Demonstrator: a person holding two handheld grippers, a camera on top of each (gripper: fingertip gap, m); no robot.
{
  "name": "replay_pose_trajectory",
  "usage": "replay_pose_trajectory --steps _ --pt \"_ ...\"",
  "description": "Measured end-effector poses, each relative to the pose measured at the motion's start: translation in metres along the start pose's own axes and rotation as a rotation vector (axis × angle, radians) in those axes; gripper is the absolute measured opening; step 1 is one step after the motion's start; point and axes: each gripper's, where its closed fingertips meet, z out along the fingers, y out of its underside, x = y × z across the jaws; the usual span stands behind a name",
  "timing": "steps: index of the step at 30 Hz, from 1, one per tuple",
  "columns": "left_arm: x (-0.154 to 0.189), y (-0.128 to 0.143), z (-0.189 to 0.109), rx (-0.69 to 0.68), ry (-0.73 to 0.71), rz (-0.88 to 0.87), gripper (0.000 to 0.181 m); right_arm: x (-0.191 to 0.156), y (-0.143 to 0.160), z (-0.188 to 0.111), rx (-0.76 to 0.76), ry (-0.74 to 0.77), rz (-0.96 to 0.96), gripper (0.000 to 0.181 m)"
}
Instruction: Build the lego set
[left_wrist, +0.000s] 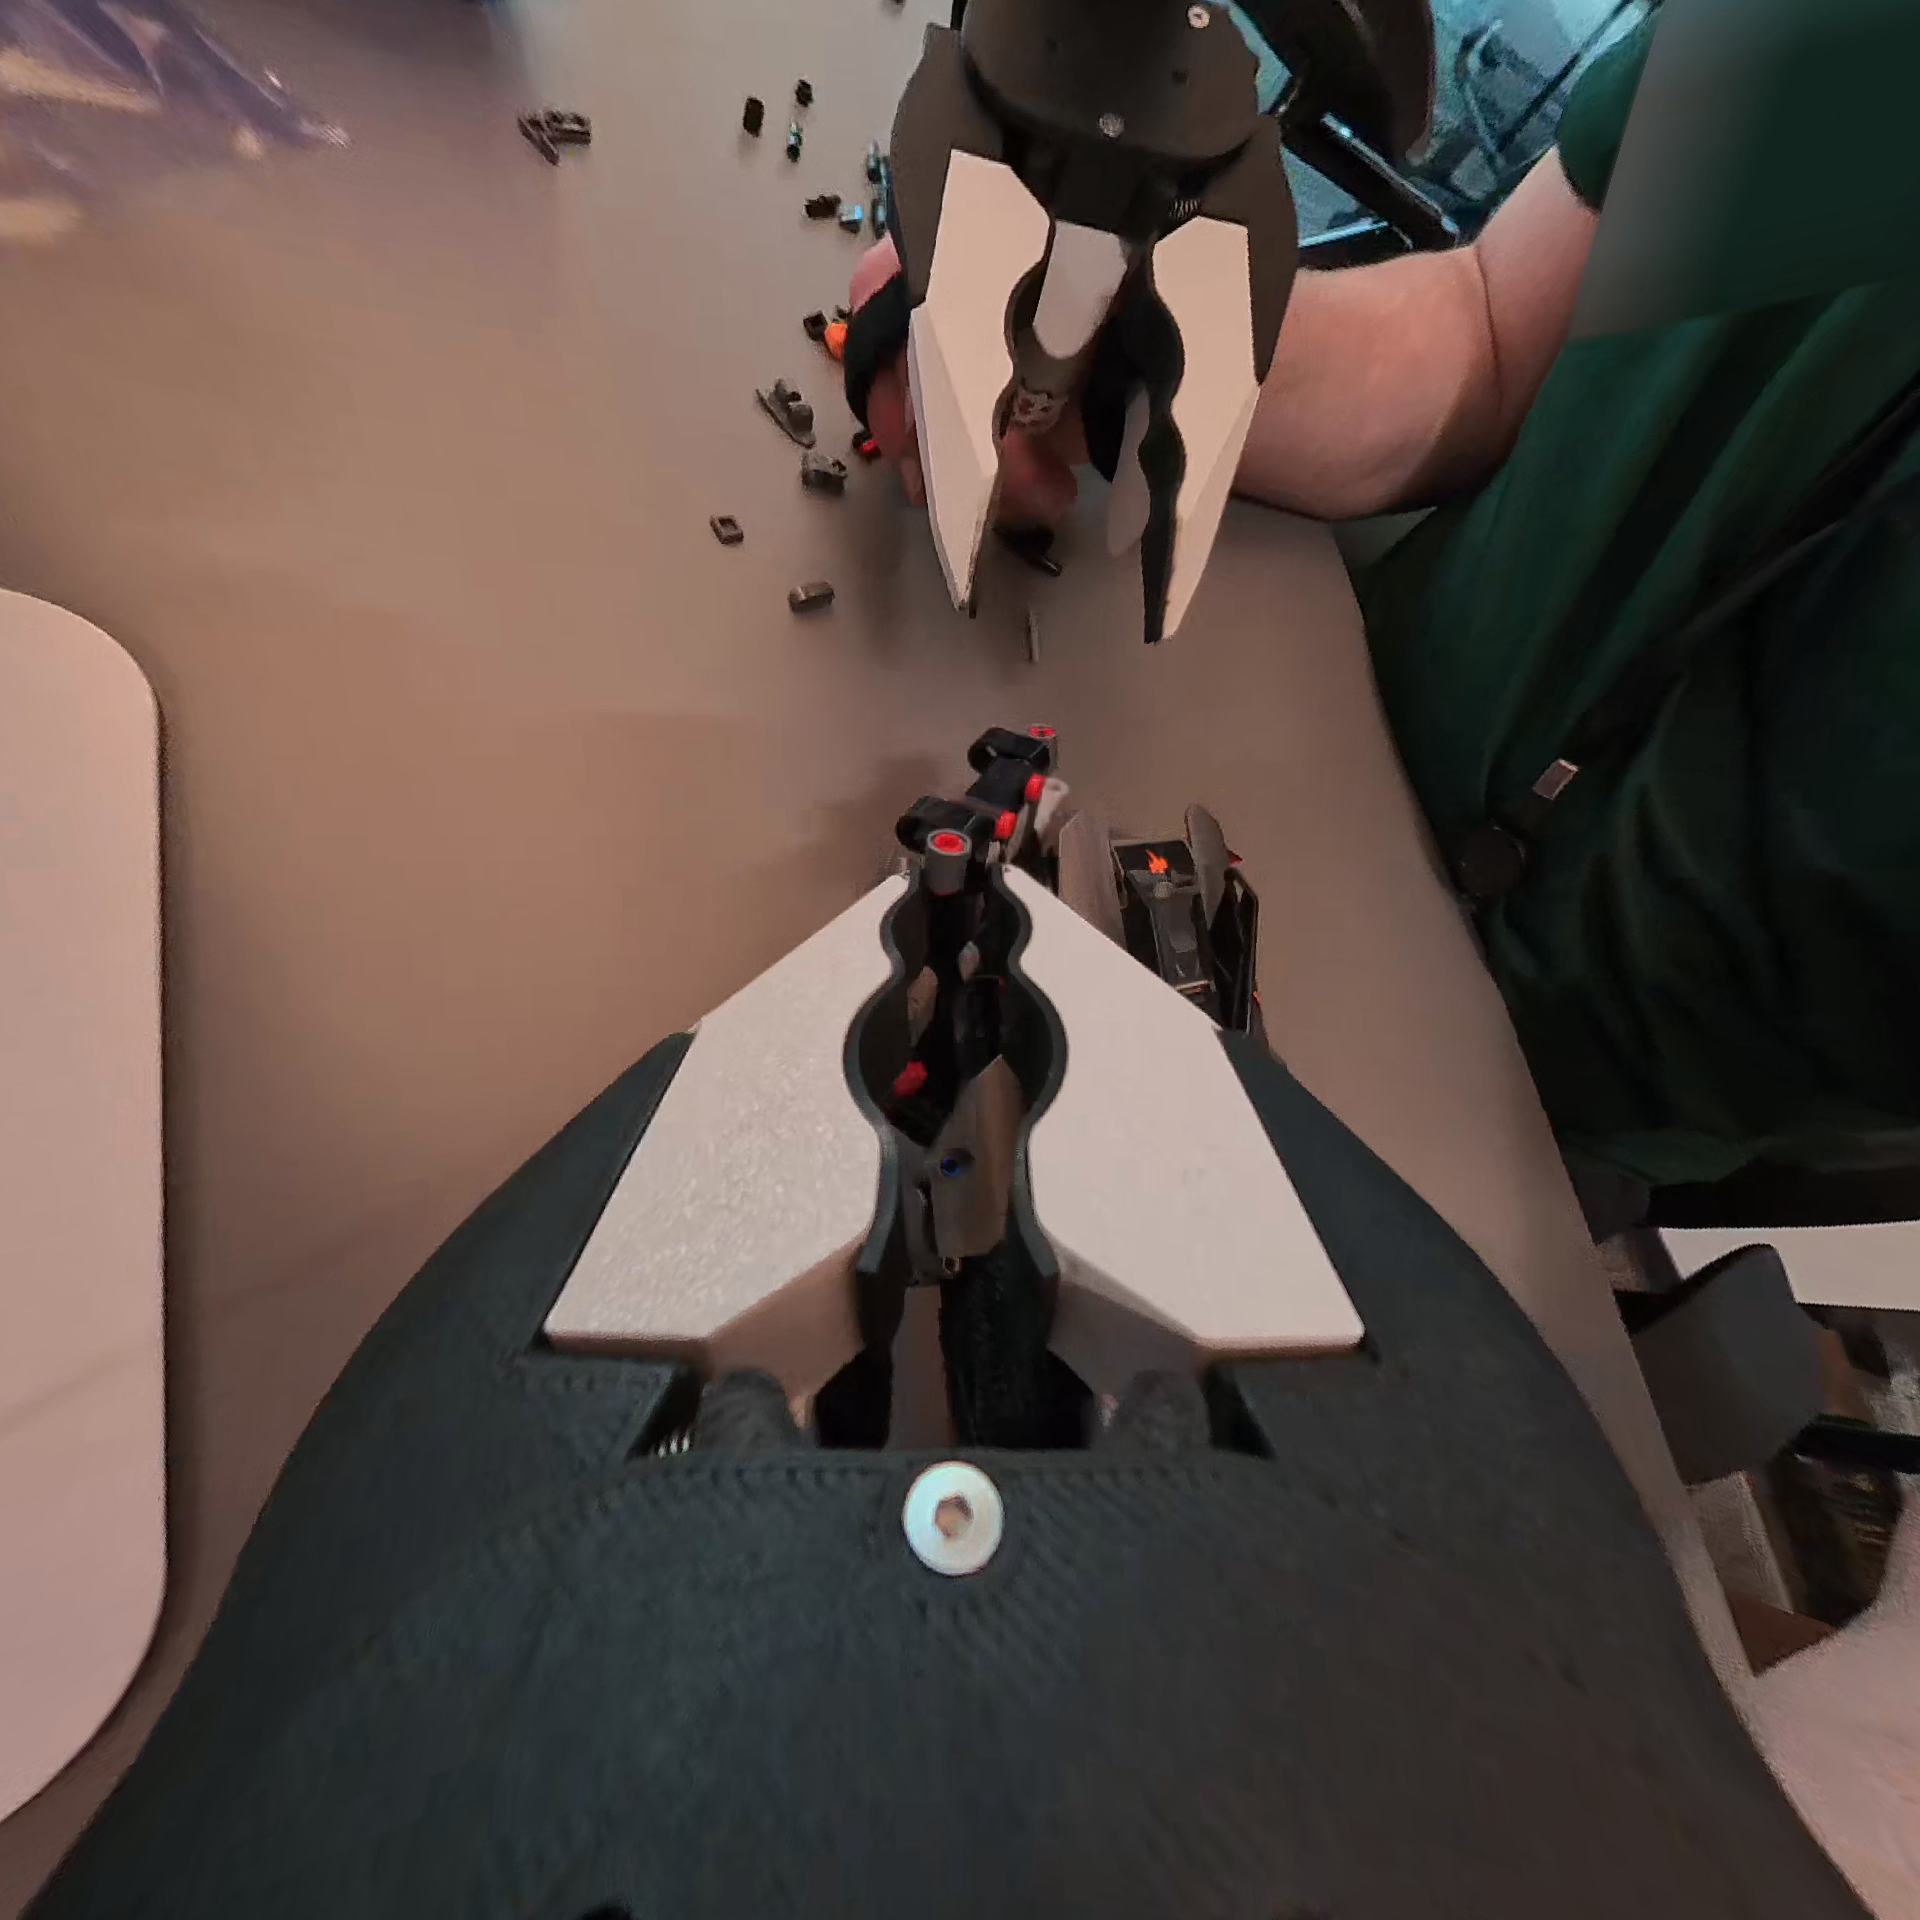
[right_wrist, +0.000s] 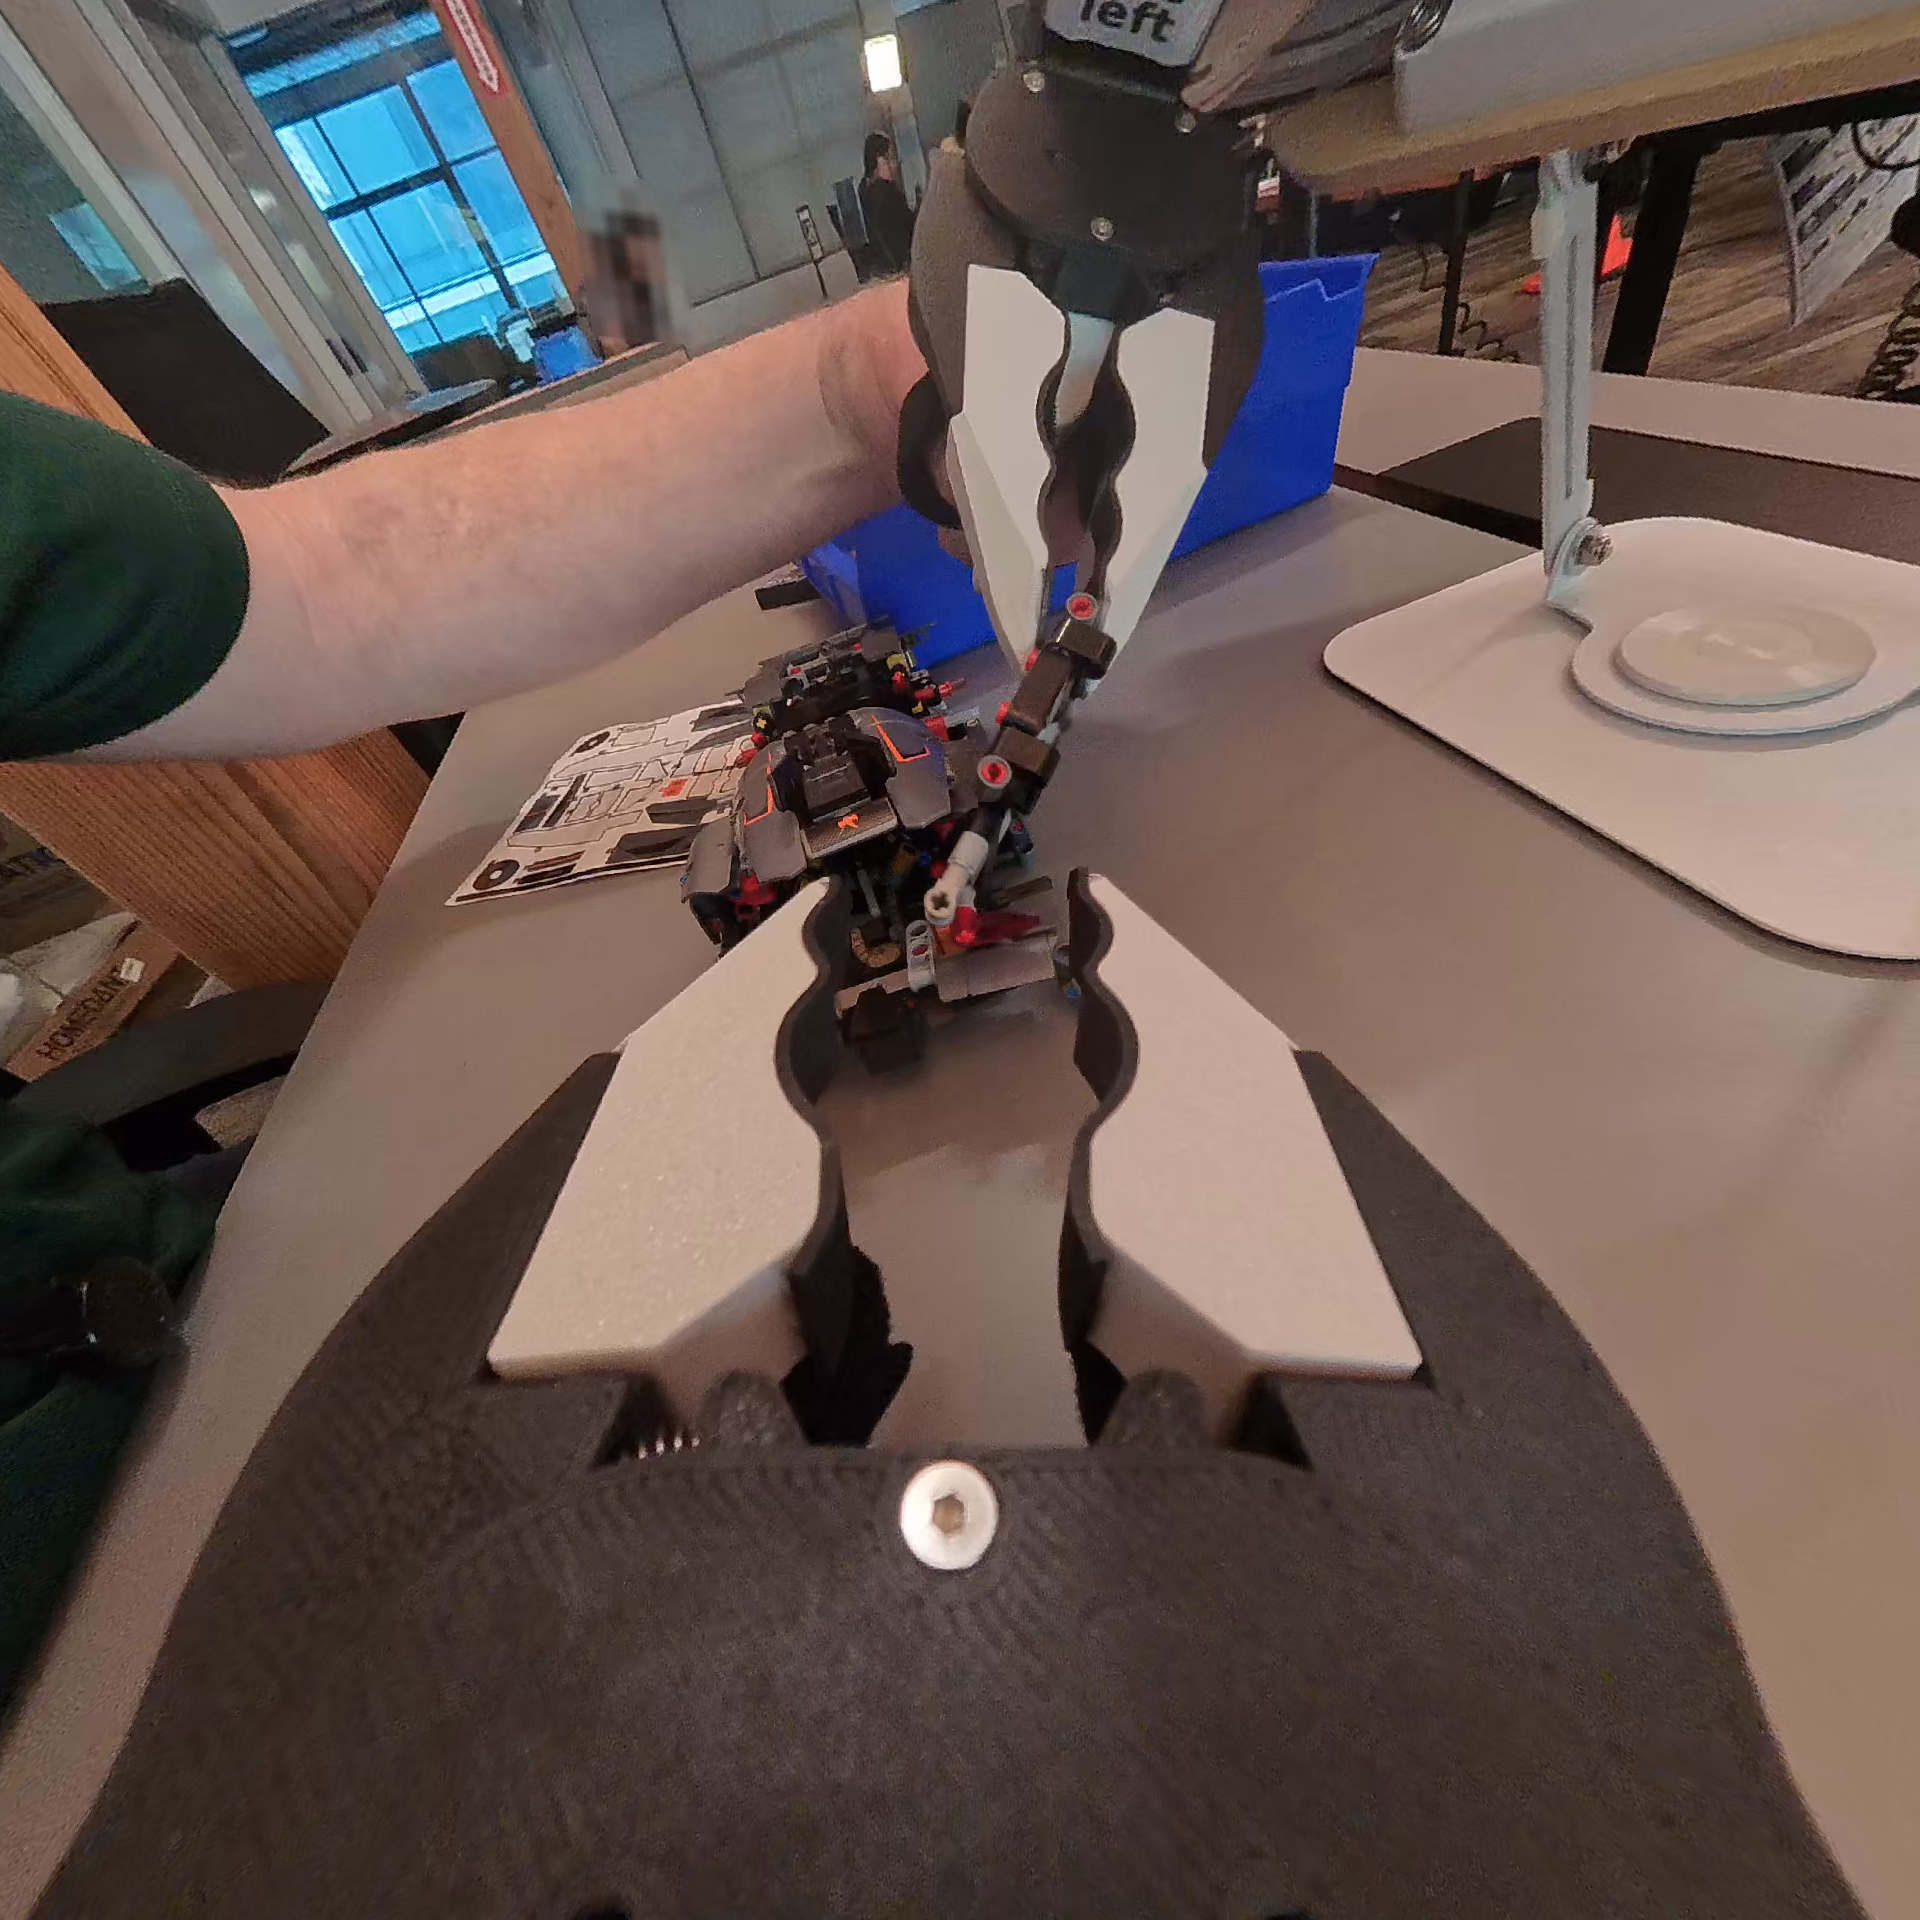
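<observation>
The left gripper (right_wrist: 1070, 634) is clenched on a black strut (right_wrist: 1039, 701) with red pins, holding it slanted so its pale lower rod (right_wrist: 961, 868) points into the open rear of the model (right_wrist: 831, 805); that looks like lining up a sub-assembly for insertion. The model, a dark car with orange trim, sits on the tabletop (right_wrist: 1299, 987) near the person's edge, just ahead of the right gripper (right_wrist: 951, 914); those fingers are released, with only bare tabletop between them, probably ready to steady the car. Loose pieces (left_wrist: 800, 405) lie scattered farther off, within reach; a sticker sheet (right_wrist: 613, 800) lies beside the car, a blue bin (right_wrist: 1278, 416) behind it. In the left wrist view the fingers (left_wrist: 748, 1091) cover most of the strut and the car's front; whether the rod already touches the car cannot be told. The white stand (right_wrist: 1662, 748) is cut off at the frame edge.
</observation>
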Motion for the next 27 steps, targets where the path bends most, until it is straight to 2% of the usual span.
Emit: replay_pose_trajectory --steps 13,20,27 --pt "-0.002 -0.021 0.004 -0.063 -0.049 0.073 0.005 0.009 -0.013 -0.013 0.067 0.035 0.026 0.04" --pt "0.005 -0.042 0.02 -0.134 -0.063 0.136 0.005 0.009 -0.01 -0.011 0.049 0.032 0.048 0.046" --pt "0.013 -0.064 0.037 -0.24 -0.053 0.203 0.005 0.008 -0.012 -0.012 0.045 0.028 0.055 0.042"
